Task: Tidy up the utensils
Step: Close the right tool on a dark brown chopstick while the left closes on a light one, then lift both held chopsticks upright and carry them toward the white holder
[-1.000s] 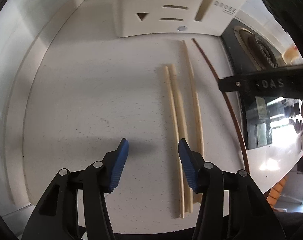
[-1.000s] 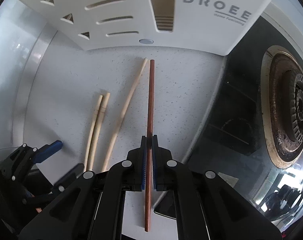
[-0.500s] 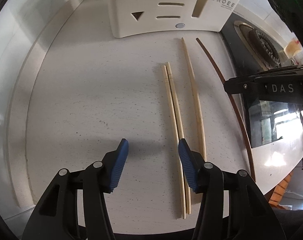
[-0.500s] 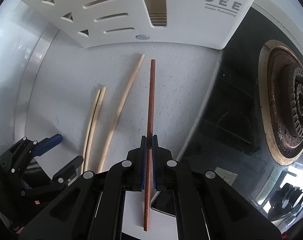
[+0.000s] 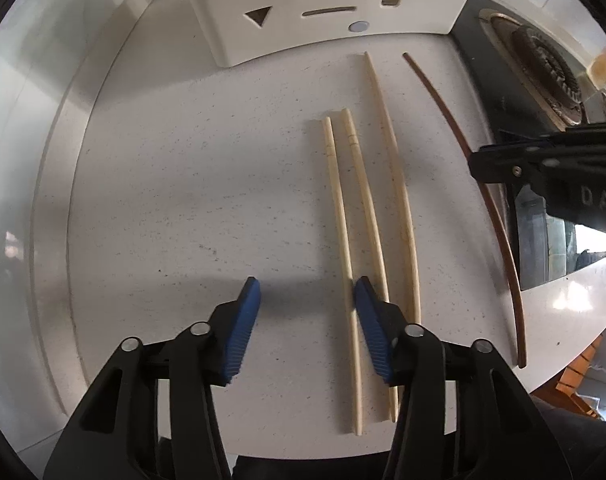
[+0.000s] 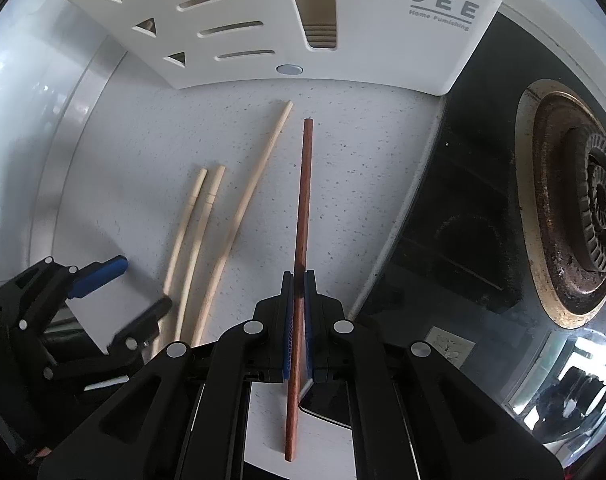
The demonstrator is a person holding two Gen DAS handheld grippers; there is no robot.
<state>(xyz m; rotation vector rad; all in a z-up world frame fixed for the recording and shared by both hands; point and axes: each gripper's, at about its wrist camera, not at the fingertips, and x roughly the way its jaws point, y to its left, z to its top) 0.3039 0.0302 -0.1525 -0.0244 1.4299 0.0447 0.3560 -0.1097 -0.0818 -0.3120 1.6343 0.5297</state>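
Three pale chopsticks (image 5: 367, 216) lie on the table (image 5: 191, 184); the right gripper (image 6: 299, 280) clamps one dark chopstick (image 6: 303, 200); the left gripper (image 5: 307, 292) hovers, jaws apart.

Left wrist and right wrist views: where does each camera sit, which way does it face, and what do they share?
Left wrist: rides the left gripper, looking along its open fingers across the countertop at three pale chopsticks toward the white utensil holder.
Right wrist: rides the right gripper, fingers shut on the dark brown chopstick, facing the same holder, stove burner at right.
Shared: all four chopsticks, the holder, and each view catches the other gripper.
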